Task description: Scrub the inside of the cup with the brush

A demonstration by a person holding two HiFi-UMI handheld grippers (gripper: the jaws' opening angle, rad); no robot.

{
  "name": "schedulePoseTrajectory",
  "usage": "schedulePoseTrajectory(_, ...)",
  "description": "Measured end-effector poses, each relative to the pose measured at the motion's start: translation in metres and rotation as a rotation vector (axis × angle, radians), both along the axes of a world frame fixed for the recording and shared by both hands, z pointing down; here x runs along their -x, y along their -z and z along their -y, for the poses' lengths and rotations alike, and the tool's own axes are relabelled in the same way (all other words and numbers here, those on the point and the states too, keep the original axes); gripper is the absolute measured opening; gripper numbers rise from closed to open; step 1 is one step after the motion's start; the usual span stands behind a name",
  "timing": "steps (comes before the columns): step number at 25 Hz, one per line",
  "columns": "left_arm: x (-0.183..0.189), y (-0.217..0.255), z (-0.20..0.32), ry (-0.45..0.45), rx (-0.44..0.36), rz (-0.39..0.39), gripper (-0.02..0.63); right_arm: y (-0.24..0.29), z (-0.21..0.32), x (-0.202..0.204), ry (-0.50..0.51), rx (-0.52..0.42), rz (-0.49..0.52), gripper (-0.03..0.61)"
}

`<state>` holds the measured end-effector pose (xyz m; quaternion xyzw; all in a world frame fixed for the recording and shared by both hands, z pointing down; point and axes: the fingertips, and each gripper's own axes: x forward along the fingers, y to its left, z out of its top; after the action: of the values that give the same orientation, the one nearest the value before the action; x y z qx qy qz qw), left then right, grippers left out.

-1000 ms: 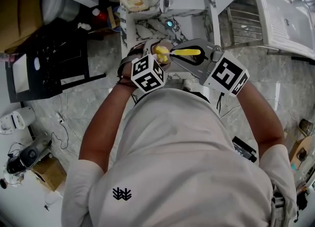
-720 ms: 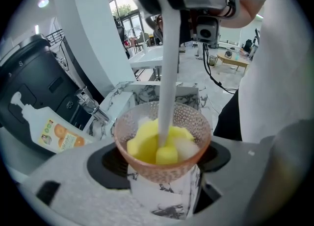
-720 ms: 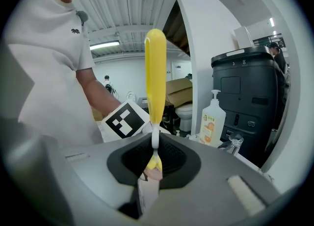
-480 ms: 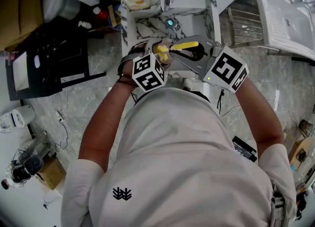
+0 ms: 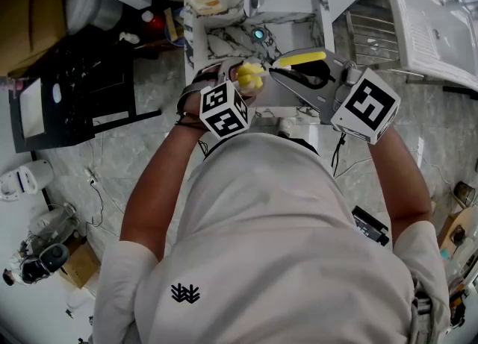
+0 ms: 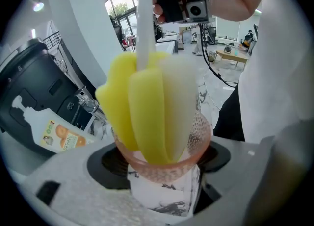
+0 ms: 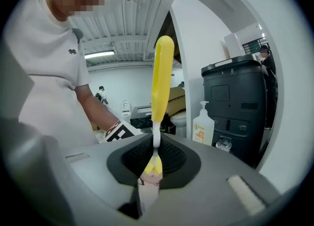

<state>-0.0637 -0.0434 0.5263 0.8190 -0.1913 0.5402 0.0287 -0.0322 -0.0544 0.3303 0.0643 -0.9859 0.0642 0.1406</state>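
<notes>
Cup clamped between wide-set left gripper jaws; brush sponge head partly inside it. Right gripper jaws closed on brush handle.

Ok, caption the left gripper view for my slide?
Left gripper clamps a pink cup with the yellow sponge brush inside.

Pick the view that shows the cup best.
Left gripper view: the pink cup sits dead centre, gripped between the jaws, with its rim and the brush sponge inside it plain to see. The right gripper view shows only a tiny pink bit below the brush stem. In the head view the sponge hides nearly all of it.
</notes>
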Motion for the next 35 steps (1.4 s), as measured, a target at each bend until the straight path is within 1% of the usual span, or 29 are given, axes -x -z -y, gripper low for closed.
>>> schedulePoseTrajectory(4, 0.004, 0.0, 0.004, 0.032, -0.014, -0.009, 0.38, 0.011, 0.001, -0.011, -0.041, 0.038, 0.053, 0.041)
schedulePoseTrajectory(6, 0.005, 0.001, 0.008, 0.058, -0.024, -0.024, 0.379, 0.01, 0.001, -0.015, -0.059, 0.046, 0.059, 0.04)
schedulePoseTrajectory(9, 0.004, 0.006, 0.012, 0.097, -0.036, -0.058, 0.379, 0.006, 0.001, -0.013, -0.068, 0.049, 0.051, 0.041)
schedulePoseTrajectory(12, -0.002, 0.011, 0.015, 0.105, -0.049, -0.077, 0.38, -0.002, -0.001, -0.004, -0.072, 0.036, 0.033, 0.041)
schedulePoseTrajectory(16, -0.006, 0.015, 0.019, 0.11, -0.069, -0.075, 0.38, -0.015, -0.005, 0.011, -0.088, -0.012, -0.001, 0.041)
schedulePoseTrajectory(18, -0.006, 0.014, 0.02, 0.11, -0.072, -0.065, 0.38, -0.019, -0.006, 0.016, -0.102, -0.01, -0.002, 0.041)
schedulePoseTrajectory(20, -0.006, 0.013, 0.02, 0.102, -0.08, -0.048, 0.38, -0.024, -0.007, 0.019, -0.114, 0.023, 0.008, 0.041)
schedulePoseTrajectory(24, 0.001, 0.011, 0.02, 0.073, -0.129, 0.01, 0.38, -0.032, -0.002, 0.014, -0.16, 0.176, 0.079, 0.043)
schedulePoseTrajectory(26, 0.003, 0.01, 0.02, 0.064, -0.141, 0.028, 0.38, -0.031, 0.002, 0.009, -0.182, 0.243, 0.12, 0.044)
schedulePoseTrajectory(31, 0.009, 0.007, 0.02, 0.067, -0.134, 0.046, 0.38, -0.021, 0.009, -0.005, -0.203, 0.327, 0.187, 0.044)
schedulePoseTrajectory(35, 0.011, 0.008, 0.021, 0.066, -0.134, 0.049, 0.38, -0.015, 0.01, -0.018, -0.209, 0.37, 0.217, 0.044)
